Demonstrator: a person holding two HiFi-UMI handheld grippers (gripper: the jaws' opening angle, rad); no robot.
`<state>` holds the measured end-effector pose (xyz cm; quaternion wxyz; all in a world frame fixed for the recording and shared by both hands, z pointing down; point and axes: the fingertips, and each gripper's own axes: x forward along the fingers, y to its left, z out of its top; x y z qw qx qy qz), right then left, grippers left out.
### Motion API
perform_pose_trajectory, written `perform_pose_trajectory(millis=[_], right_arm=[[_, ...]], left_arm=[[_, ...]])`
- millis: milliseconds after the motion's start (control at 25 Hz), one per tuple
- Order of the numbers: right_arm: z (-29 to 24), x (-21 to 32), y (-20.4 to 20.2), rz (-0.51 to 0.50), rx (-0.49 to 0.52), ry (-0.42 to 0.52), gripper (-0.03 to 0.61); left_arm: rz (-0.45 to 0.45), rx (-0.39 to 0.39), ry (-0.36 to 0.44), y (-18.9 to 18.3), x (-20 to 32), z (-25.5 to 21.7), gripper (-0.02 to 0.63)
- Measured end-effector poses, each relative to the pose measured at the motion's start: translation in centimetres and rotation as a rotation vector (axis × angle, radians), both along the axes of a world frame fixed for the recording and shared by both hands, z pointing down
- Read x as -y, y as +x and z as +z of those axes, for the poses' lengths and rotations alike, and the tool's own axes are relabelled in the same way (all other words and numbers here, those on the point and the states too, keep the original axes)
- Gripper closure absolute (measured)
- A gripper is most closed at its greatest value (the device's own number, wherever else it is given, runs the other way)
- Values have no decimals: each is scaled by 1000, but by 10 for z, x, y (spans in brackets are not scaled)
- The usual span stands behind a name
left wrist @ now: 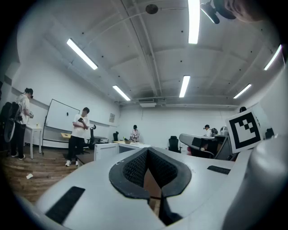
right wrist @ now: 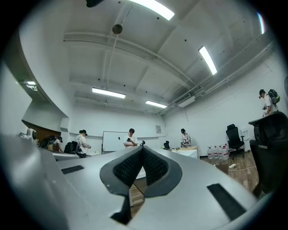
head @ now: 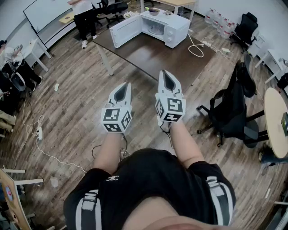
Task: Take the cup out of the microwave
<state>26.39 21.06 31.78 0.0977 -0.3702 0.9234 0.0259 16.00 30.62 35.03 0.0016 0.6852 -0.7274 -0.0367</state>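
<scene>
The white microwave (head: 164, 27) stands on the far end of a dark brown table (head: 153, 56), its door (head: 125, 30) swung open to the left. Something pale sits in its cavity (head: 155, 29); it is too small to tell whether that is the cup. My left gripper (head: 122, 86) and right gripper (head: 167, 73) are held side by side over the wooden floor, well short of the table. Both point toward the microwave with their tips together and nothing between them. The left gripper (left wrist: 147, 149) view and the right gripper (right wrist: 142, 147) view both show the jaws meeting at the tip.
A bowl (head: 153, 11) rests on top of the microwave. A white cable (head: 196, 48) trails off the table's right side. A black office chair (head: 234, 108) stands to the right, next to a round table (head: 275, 121). A person (head: 85, 15) stands beyond the table's left corner.
</scene>
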Motion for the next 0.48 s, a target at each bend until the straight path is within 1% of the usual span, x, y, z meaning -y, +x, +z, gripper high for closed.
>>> perform_pose_trajectory(millis=[160,320,480], right_arm=[[2,-5,0,-12,12,-10,578],[4,-9,0,-2,13,-13,578],[6,-15,-9,14,6,-4,578]], left_arm=[[5,1,3,1,-4,-1,621],[8,8,5,-2,-9,0,621],[18,16,10,-12,-13,-1,621]])
